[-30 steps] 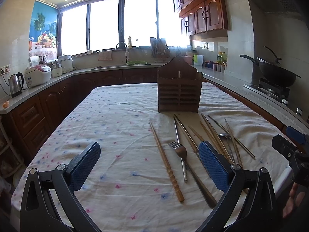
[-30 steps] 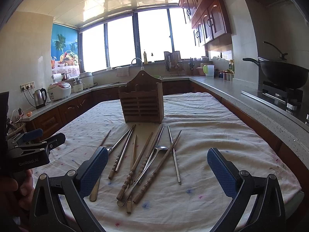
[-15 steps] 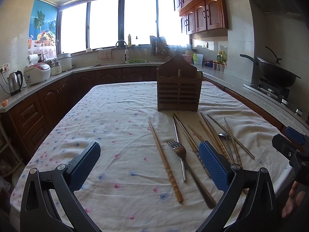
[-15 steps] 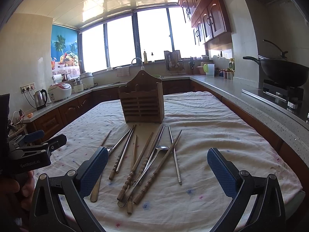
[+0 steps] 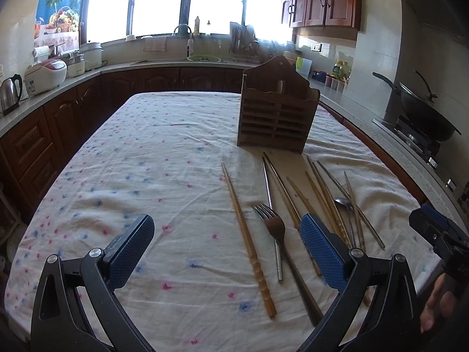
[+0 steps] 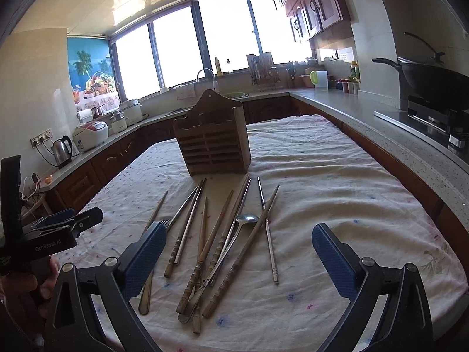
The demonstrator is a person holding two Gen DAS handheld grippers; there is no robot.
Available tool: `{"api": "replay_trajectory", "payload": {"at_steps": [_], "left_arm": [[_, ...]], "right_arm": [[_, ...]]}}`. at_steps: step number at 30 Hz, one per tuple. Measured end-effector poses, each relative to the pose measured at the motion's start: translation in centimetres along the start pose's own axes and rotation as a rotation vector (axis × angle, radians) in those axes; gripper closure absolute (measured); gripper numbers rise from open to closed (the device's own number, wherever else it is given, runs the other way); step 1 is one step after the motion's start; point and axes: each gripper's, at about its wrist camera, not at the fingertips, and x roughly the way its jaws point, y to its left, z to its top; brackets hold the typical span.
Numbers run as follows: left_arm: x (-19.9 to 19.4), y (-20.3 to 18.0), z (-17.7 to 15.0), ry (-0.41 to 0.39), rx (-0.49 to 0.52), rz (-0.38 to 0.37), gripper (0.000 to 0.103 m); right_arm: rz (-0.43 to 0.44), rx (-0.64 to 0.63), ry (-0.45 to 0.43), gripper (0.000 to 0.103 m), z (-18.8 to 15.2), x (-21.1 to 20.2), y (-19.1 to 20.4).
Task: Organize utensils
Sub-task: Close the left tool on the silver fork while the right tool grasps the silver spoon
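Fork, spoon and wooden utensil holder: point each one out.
fork [image 5: 274,226]: left wrist view, on the base of its tines.
spoon [image 6: 248,218]: right wrist view, on its bowl.
wooden utensil holder [image 5: 277,120]: left wrist view, on its slatted front.

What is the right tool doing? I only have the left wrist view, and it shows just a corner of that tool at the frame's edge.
Observer: The right tool is open above the utensil pile. Its jaws have just closed slightly, and nothing is gripped between them.
Operator: And the spoon? The left tool hides most of its handle here.
Observer: The spoon shows whole in the right wrist view. Its bowl points toward the wooden holder, and the handle runs back toward the near table edge, in among the wooden chopsticks.
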Motion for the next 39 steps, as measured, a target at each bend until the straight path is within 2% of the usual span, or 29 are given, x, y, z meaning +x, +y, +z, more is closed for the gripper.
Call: {"api": "replay_trajectory", "payload": {"at_steps": [1, 3, 5, 10, 12, 17, 22, 26, 29, 31, 33, 34, 39], "left_arm": [[0.4, -0.1, 0.2, 0.019, 0.001, -0.014, 0.007], [1.1, -0.5, 0.5, 0.051, 0.004, -0.047, 0.013], [1.9, -0.8, 0.8, 0.081, 0.007, -0.078, 0.024], [4.0, -1.5, 1.4, 0.169, 0.001, -0.155, 0.045], [4.8, -1.8, 1.5, 0.201, -0.002, -0.175, 0.051], [6.6, -2.1, 1.7, 0.273, -0.002, -0.208, 0.059], [8.2, -2.2, 1.6, 0.335, -0.004, -0.222, 0.067], [9.5, -2.2, 1.5, 0.377, -0.008, -0.227, 0.075], [10.1, -2.0, 1.5, 0.393, -0.027, -0.262, 0.077], [10.4, -2.0, 1.6, 0.394, -0.034, -0.278, 0.080], [10.6, -2.1, 1.6, 0.401, -0.041, -0.294, 0.087], [10.8, -2.1, 1.6, 0.408, -0.044, -0.301, 0.092], [10.2, -1.5, 1.9, 0.389, -0.064, -0.316, 0.094]], "right_arm": [[0.007, 0.002, 0.014, 0.008, 0.1, 0.3, 0.0], [0.022, 0.005, 0.045, 0.019, 0.4, 1.1, 0.0], [0.041, 0.019, 0.074, 0.029, 0.7, 1.9, -0.1], [0.085, 0.069, 0.162, 0.060, 1.4, 4.5, -0.7], [0.113, 0.088, 0.203, 0.066, 1.5, 5.6, -0.7], [0.133, 0.115, 0.301, 0.075, 1.0, 8.3, -0.9], [0.142, 0.136, 0.370, 0.079, 0.7, 10.0, -1.4], [0.138, 0.126, 0.387, 0.080, 1.0, 10.9, -1.5], [0.136, 0.155, 0.418, 0.080, 1.1, 11.7, -2.1], [0.136, 0.168, 0.427, 0.088, 1.0, 12.1, -2.5], [0.138, 0.169, 0.427, 0.089, 1.1, 12.2, -2.6], [0.142, 0.177, 0.428, 0.094, 1.1, 12.3, -2.7], [0.179, 0.221, 0.408, 0.099, 1.3, 12.3, -3.2]]}}
